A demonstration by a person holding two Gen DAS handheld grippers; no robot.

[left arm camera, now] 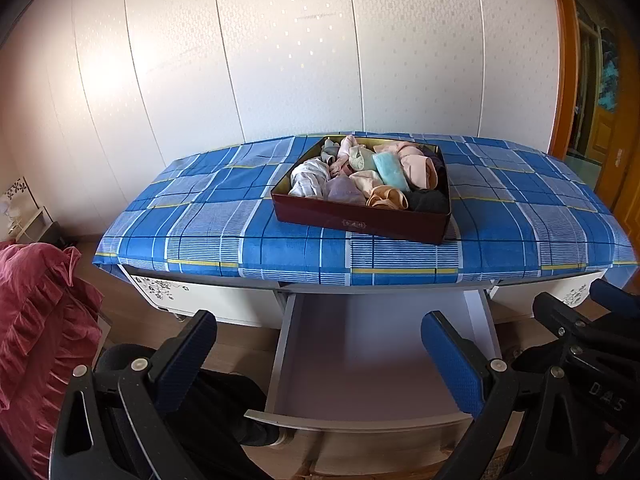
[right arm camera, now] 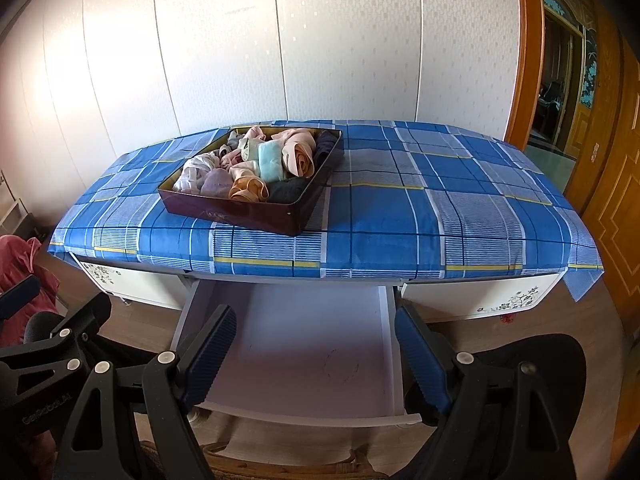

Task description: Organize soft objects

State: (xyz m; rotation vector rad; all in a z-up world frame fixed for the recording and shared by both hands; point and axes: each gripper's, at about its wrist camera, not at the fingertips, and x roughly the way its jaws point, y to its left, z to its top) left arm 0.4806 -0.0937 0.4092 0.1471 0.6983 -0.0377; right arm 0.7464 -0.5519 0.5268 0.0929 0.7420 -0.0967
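A dark red box (left arm camera: 360, 218) (right arm camera: 240, 216) stands on the desk's blue checked cloth (left arm camera: 200, 216) (right arm camera: 400, 208). It is packed with several rolled soft garments (left arm camera: 372, 176) (right arm camera: 256, 164) in white, lilac, turquoise, pink, orange and black. Below the desk edge a white drawer (left arm camera: 360, 352) (right arm camera: 304, 344) is pulled out, and nothing lies in it. My left gripper (left arm camera: 320, 344) hangs open above the drawer with nothing between its blue pads. My right gripper (right arm camera: 316, 340) is also open and empty over the drawer; its black body shows at the right edge (left arm camera: 584, 344) of the left wrist view.
White wall panels stand behind the desk. A pink ruffled fabric (left arm camera: 36, 320) lies at the left, and a black chair (right arm camera: 532, 380) sits low at the right. A wooden door frame (right arm camera: 532, 48) and door are at the far right. White floral cabinets (right arm camera: 480, 296) flank the drawer.
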